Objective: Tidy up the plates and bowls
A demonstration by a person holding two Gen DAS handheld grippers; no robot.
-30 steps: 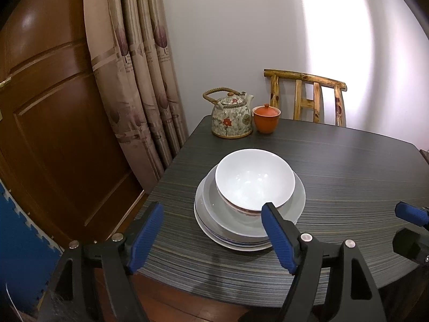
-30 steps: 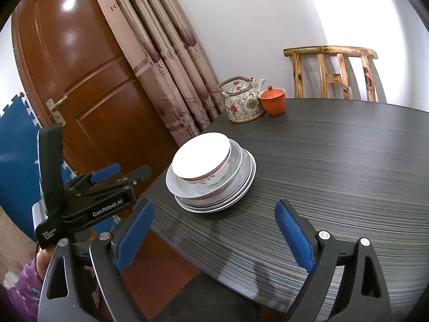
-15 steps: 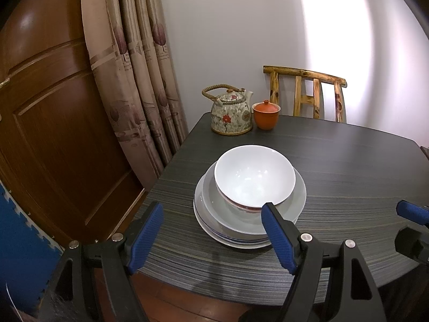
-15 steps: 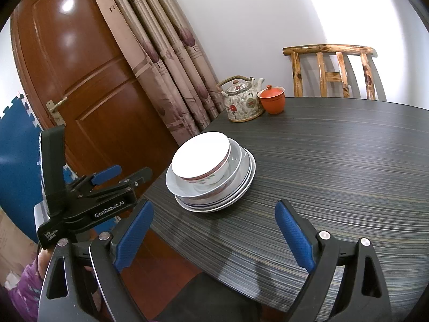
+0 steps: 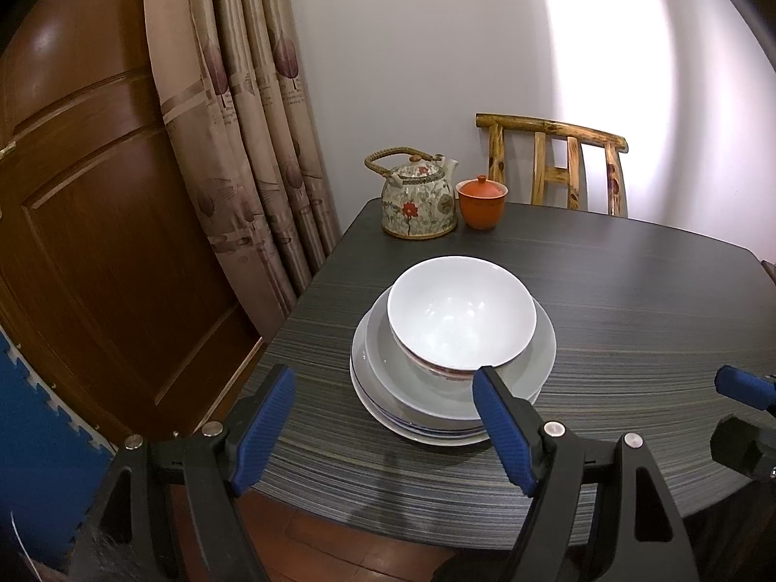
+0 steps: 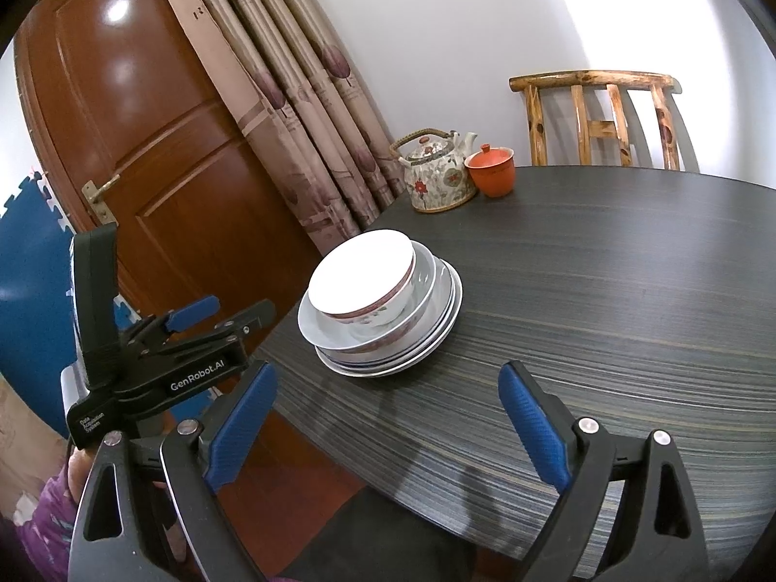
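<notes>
White china is all stacked near the table (image 5: 630, 320) edge on the door side, bowl (image 5: 460, 313) on plates (image 5: 388, 388), both the left gripper (image 5: 383, 429) and the right gripper (image 6: 388, 424) gaping wide and empty, so a clumsy nudge could topple it floorward.

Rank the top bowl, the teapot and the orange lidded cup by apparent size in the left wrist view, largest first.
1. Top bowl, though it is nearest the camera.
2. Teapot.
3. Orange lidded cup, right beside the teapot, clearly smaller.

Bowl (image 5: 460, 313) atop plates (image 5: 451, 388); teapot (image 5: 418, 201), cup (image 5: 481, 201) behind, on table (image 5: 630, 320).
</notes>
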